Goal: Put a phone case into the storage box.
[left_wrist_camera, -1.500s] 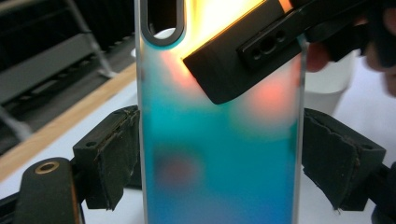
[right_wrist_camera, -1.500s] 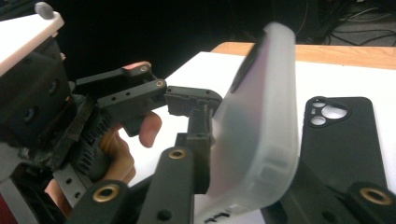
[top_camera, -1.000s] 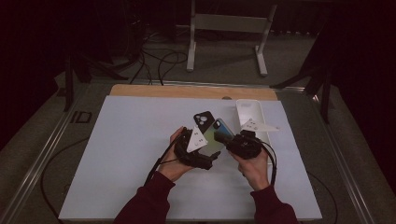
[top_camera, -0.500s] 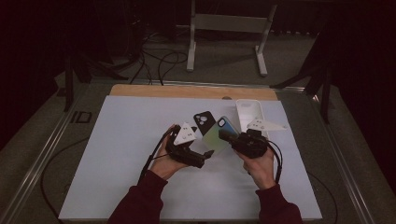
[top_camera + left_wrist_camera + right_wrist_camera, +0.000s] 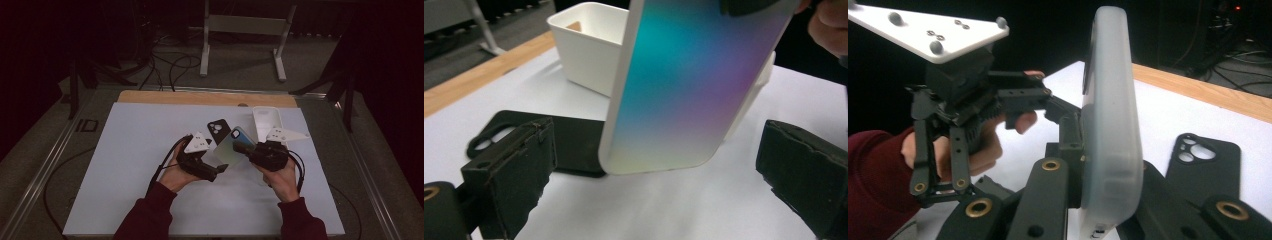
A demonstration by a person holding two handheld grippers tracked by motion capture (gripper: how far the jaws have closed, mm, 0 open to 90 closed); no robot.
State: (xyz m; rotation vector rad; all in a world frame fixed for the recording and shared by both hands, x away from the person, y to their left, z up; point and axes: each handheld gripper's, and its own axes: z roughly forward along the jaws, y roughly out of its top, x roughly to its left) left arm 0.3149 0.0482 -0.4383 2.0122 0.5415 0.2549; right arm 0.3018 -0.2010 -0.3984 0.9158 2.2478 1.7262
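While my right hand-held gripper (image 5: pixel 239 148) clamps iridescent phone case (image 5: pixel 694 85) (lifted off table (image 5: pixel 130 150)), my left hand-held gripper (image 5: pixel 659 175) gapes wide, empty.

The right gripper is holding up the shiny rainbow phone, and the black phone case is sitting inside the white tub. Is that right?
Not quite. The right gripper does hold up the rainbow phone, but the black phone case lies flat on the white table, beside the white tub, not inside it. The left gripper view shows this.

left tool (image 5: pixel 218 172) now lower and clear of the iridescent phone case (image 5: pixel 231 148), jaws apart
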